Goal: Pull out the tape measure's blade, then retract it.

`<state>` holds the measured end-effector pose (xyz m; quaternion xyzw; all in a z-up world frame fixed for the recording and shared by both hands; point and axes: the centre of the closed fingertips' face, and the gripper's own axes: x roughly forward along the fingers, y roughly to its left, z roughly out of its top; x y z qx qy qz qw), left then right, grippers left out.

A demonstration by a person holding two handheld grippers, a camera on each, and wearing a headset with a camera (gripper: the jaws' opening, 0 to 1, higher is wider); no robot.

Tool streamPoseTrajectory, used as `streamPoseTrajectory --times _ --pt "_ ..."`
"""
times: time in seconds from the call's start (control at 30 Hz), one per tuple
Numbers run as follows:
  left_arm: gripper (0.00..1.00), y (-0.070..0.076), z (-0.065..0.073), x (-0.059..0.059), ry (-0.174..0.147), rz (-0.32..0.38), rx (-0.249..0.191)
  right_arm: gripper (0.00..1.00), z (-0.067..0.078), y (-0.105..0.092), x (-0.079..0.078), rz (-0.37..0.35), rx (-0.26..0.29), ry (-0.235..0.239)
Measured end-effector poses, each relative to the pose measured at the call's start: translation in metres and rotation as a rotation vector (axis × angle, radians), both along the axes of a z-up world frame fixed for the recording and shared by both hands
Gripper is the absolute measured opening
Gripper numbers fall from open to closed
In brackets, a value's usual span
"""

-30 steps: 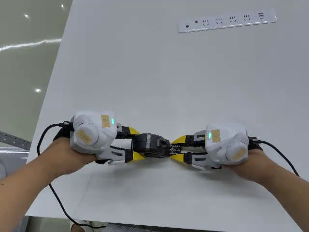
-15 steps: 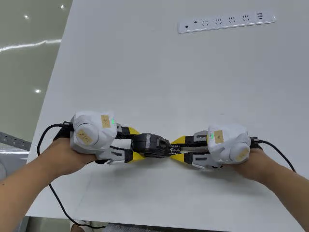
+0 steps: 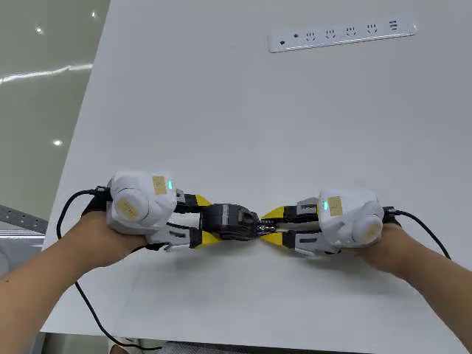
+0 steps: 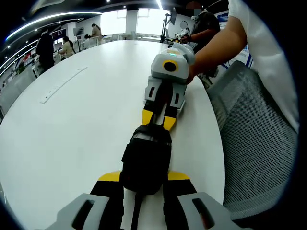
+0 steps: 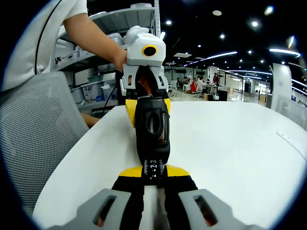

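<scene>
A white table (image 3: 221, 96) spreads across the head view. Low on it, near the front edge, two hand-held grippers face each other tip to tip. The left gripper (image 3: 206, 219) has its yellow-tipped jaws closed on the dark case of the tape measure (image 3: 230, 221). The tape measure sits between the two grippers, either resting on the tabletop or just above it; the views do not settle which. The right gripper (image 3: 271, 226) has its jaws pinched on the end of the blade (image 5: 152, 168). A short piece of blade with printed numbers shows in the right gripper view, so the pull appears to be only starting. To do it well, the left gripper should probably hold the case firm and level while the right draws straight away along the line of the blade. Pulling without a twist should stop the thin tip slipping from the pinch or the blade kinking. For the return, easing the right gripper back toward the case looks safer than letting go, since a sprung blade may snap in. A power strip (image 3: 343, 35) lies well apart at the far side of the table. Counted: one table, two grippers, one power strip, one tape measure, one blade.
</scene>
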<state>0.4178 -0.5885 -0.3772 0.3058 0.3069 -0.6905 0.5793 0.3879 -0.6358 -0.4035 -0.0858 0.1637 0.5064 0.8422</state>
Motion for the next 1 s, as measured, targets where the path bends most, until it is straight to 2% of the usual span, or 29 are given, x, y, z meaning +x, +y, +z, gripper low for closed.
streamPoseTrajectory --times 0.33,0.53,0.7,1.0 --pt "0.28 0.002 -0.001 -0.001 -0.017 -0.026 0.007 0.13 0.000 -0.007 -0.006 -0.002 0.015 0.028" --pt "0.28 0.001 -0.001 -0.001 -0.017 -0.023 0.006 0.13 0.002 -0.017 -0.010 -0.024 0.055 0.063" --pt "0.28 0.000 -0.002 -0.002 -0.028 -0.028 0.010 0.13 0.002 -0.024 -0.014 -0.028 0.058 0.074" --pt "0.28 -0.001 -0.002 -0.002 -0.024 -0.026 0.015 0.13 0.003 -0.042 -0.022 -0.059 0.067 0.095"
